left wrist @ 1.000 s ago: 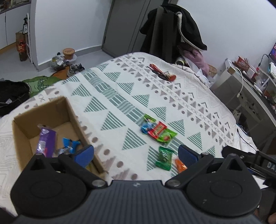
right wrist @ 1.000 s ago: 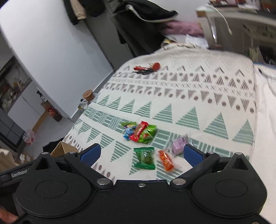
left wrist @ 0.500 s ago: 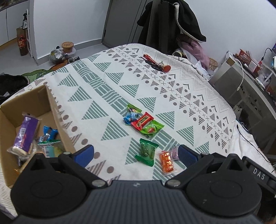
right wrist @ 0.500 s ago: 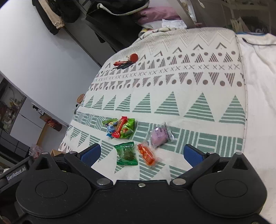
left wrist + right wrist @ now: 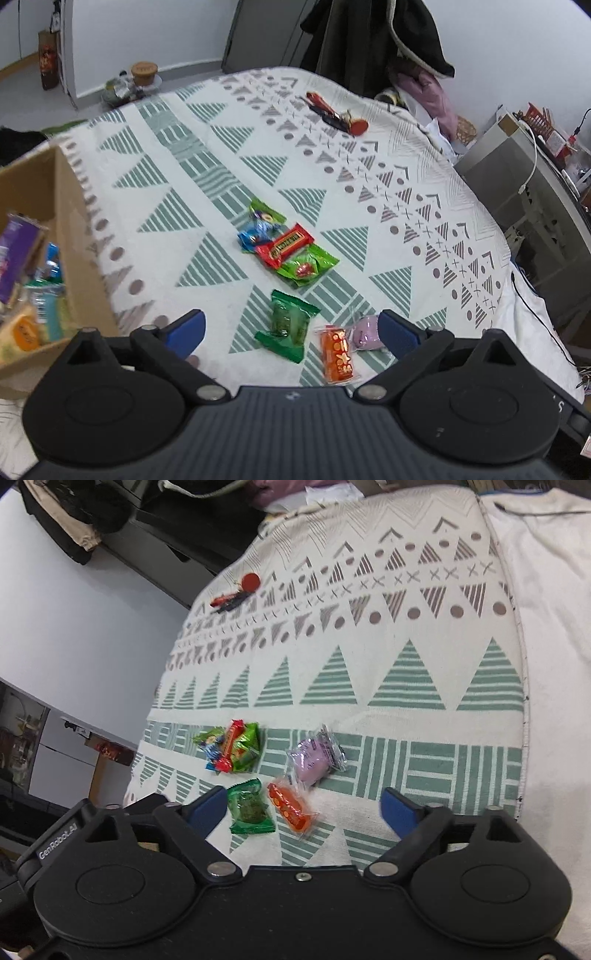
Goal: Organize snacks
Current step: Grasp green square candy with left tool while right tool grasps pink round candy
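Observation:
Several wrapped snacks lie on the patterned bedspread (image 5: 332, 184). A dark green packet (image 5: 287, 325) (image 5: 250, 808), an orange packet (image 5: 336, 355) (image 5: 291, 808) and a purple packet (image 5: 364, 334) (image 5: 314, 758) lie nearest. Behind them is a cluster: a red bar (image 5: 286, 245) (image 5: 229, 744), a light green packet (image 5: 306, 267) and a blue candy (image 5: 255, 232). A cardboard box (image 5: 70, 229) at the left holds several snacks. My left gripper (image 5: 291, 330) is open and empty above the dark green packet. My right gripper (image 5: 303, 806) is open and empty above the orange packet.
Red and black items (image 5: 338, 114) (image 5: 236, 592) lie at the far side of the bed. A coat (image 5: 373, 40) hangs on a chair beyond. A grey desk (image 5: 524, 162) with cables stands to the right. The bed edge (image 5: 521, 664) runs along the right.
Both grippers have moved closer to the loose snacks. The left view has swung right, so the box has slid to the left edge. Both stay open and empty.

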Demonstrator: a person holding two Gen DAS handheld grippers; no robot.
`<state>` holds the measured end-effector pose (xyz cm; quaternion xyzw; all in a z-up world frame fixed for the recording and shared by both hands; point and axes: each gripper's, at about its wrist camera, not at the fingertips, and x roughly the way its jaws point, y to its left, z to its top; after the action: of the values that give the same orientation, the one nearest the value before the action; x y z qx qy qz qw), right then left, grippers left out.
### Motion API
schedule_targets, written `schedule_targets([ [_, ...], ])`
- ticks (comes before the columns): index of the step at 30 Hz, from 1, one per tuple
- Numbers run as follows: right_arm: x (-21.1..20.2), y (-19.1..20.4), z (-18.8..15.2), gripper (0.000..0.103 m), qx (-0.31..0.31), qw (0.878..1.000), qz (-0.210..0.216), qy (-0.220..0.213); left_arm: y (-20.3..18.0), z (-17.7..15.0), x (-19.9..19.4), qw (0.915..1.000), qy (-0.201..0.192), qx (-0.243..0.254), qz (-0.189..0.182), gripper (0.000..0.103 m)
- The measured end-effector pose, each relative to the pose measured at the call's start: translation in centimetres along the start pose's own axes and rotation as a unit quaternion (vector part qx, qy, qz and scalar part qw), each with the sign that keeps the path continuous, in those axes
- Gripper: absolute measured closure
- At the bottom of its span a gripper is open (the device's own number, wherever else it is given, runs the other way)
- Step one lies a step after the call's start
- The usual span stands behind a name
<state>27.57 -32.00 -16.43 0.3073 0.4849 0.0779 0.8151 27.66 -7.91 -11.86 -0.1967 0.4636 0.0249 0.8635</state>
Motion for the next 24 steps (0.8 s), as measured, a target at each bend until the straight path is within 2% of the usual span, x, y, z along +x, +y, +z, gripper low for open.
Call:
schedule_targets([
  [3, 1.2, -0.3, 0.2, 0.034, 0.013, 1.000, -0.022, 0.007, -0.2, 0.0, 1.7, 0.9999, 0.014, 0.003, -0.007, 0.013],
  [10, 3.9, 0.7, 0.7, 0.039, 0.013, 0.997, -0.076, 0.010, 0.1, 0.0, 5.6, 0.9985, 0.052, -0.003, -0.015, 0.034],
  [18, 6.0, 1.7, 0.9, 0.044, 0.006, 0.993, -0.113, 0.017, 0.6, 0.6, 8.4, 0.9969, 0.075, 0.001, -0.023, 0.046],
  [24, 7.1, 2.2, 1.0, 0.047, 0.006, 0.992, -0.124, 0.018, 1.0, 0.7, 10.3, 0.9951, 0.095, 0.001, -0.029, 0.056],
])
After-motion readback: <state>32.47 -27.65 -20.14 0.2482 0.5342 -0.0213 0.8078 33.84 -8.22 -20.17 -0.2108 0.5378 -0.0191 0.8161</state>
